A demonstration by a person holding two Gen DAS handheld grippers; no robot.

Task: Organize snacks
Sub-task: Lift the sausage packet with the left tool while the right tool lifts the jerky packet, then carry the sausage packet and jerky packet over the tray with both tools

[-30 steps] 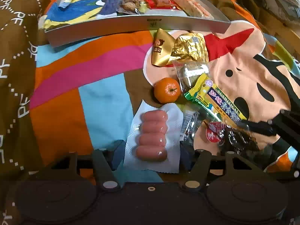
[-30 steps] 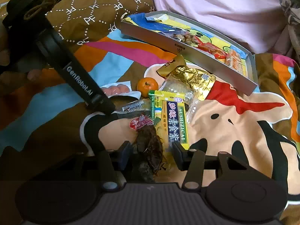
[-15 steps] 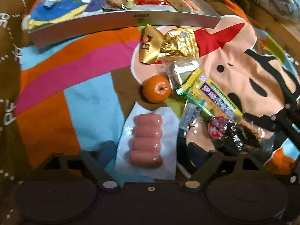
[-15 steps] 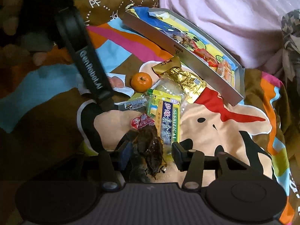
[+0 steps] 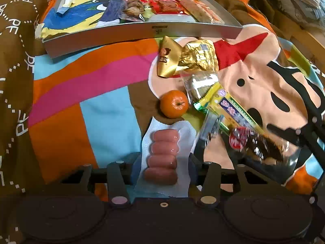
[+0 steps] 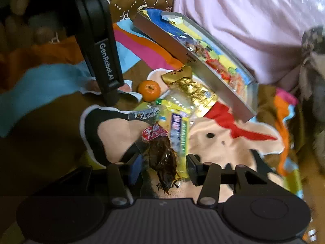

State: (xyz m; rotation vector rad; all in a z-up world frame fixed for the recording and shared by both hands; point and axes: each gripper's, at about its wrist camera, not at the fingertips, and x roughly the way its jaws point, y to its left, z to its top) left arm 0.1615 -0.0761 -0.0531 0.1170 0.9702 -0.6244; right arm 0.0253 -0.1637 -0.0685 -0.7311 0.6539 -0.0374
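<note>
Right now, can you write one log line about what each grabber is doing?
left gripper: has just been closing around the sausage pack | right gripper: around the dark dried-snack packet | tray: partly filled

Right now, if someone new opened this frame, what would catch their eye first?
Probably the sausage pack, low in the left wrist view, with the left gripper, whose jaws have just been closing, around it. Next, the tangerine just beyond it, beside a heap of wrapped snacks on the bright cartoon blanket. At the far edge lies a silver tray already holding several packets.
</note>
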